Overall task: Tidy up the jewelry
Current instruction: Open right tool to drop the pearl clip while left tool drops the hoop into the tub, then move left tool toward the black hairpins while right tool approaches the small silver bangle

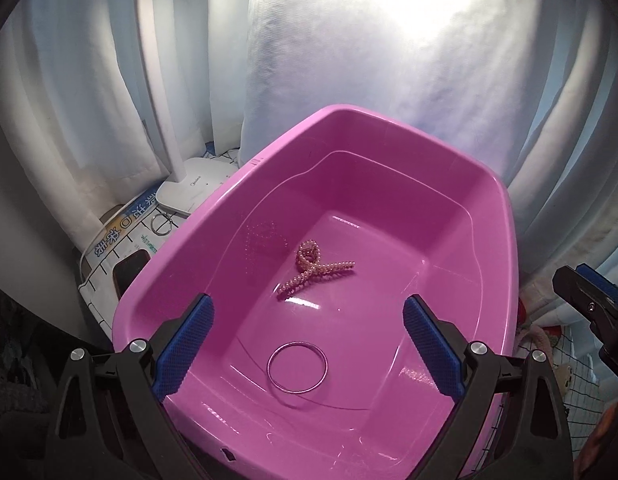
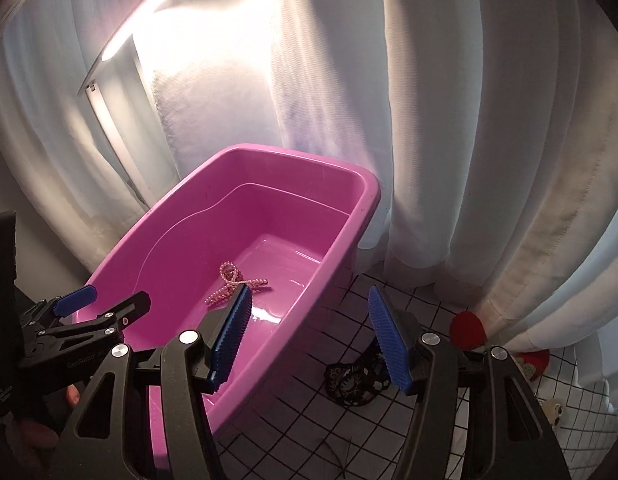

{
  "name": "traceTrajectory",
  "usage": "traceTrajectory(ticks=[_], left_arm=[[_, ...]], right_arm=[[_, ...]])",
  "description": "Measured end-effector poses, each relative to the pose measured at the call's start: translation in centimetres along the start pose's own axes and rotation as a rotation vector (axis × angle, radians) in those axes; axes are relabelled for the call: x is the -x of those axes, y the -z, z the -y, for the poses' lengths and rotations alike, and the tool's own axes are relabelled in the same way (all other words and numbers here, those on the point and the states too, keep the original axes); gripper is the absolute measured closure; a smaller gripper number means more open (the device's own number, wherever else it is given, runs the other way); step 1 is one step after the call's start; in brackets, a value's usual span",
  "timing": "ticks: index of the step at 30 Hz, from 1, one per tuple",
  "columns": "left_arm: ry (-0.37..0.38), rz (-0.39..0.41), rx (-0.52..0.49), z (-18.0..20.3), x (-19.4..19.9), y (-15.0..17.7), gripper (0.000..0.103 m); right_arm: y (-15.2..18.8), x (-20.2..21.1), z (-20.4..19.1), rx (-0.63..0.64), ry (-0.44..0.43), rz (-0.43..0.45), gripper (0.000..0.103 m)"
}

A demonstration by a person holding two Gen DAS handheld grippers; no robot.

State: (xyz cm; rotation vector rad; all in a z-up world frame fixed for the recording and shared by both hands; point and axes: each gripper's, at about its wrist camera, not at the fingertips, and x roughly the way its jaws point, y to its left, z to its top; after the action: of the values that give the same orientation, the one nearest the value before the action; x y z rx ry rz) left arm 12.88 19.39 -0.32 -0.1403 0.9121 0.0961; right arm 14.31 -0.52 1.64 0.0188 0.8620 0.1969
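A pink plastic tub [image 1: 269,160] stands on a white grid-patterned cloth; it also shows in the right wrist view [image 2: 361,200]. Inside lie a pink pearl hair clip [image 1: 315,270] [image 2: 233,282] and a thin metal bangle [image 1: 297,367]. My left gripper [image 1: 309,320] is open and empty, above the tub's near end over the bangle. My right gripper [image 2: 309,308] is open and empty, over the tub's right wall and the cloth. A black lace band [image 2: 355,380] lies on the cloth just below the right gripper. A metal ring [image 1: 162,224] lies left of the tub.
A white desk lamp [image 1: 189,188] stands left of the tub, its lit head [image 2: 149,12] overhead. White curtains [image 2: 469,120] hang close behind. A red object [image 2: 467,330] and small trinkets [image 2: 555,408] lie on the cloth at right. A dark object [image 1: 129,272] sits by the tub's left wall.
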Motion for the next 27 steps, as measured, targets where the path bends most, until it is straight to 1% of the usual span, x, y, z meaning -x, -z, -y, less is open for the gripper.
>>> traceTrajectory(ticks=[3, 6, 10, 17, 20, 23, 27], left_arm=[[0.050, 0.005, -0.026, 1.9, 1.1, 0.9, 0.009], [0.093, 0.015, -0.075, 4.3, 2.4, 1.6, 0.009], [0.152, 0.036, -0.123, 7.3, 4.4, 2.8, 0.009], [0.246, 0.039, -0.224, 12.3, 7.1, 5.4, 0.009], [0.278, 0.032, -0.263, 14.1, 7.5, 6.8, 0.009], [0.277, 0.032, -0.324, 15.8, 7.4, 8.5, 0.008], [0.287, -0.013, -0.389, 17.2, 6.4, 11.1, 0.008]], right_arm=[[2.3, 2.3, 2.8, -0.045, 0.037, -0.001, 0.044], [4.5, 4.3, 5.3, -0.088, 0.084, 0.003, 0.044], [7.0, 7.8, 8.4, -0.157, 0.133, 0.025, 0.044], [11.2, 12.4, 11.6, -0.246, 0.205, 0.056, 0.044], [13.7, 13.5, 12.4, -0.283, 0.223, 0.052, 0.044], [16.1, 13.5, 13.3, -0.330, 0.217, 0.035, 0.044], [19.2, 12.5, 14.1, -0.394, 0.219, -0.011, 0.044]])
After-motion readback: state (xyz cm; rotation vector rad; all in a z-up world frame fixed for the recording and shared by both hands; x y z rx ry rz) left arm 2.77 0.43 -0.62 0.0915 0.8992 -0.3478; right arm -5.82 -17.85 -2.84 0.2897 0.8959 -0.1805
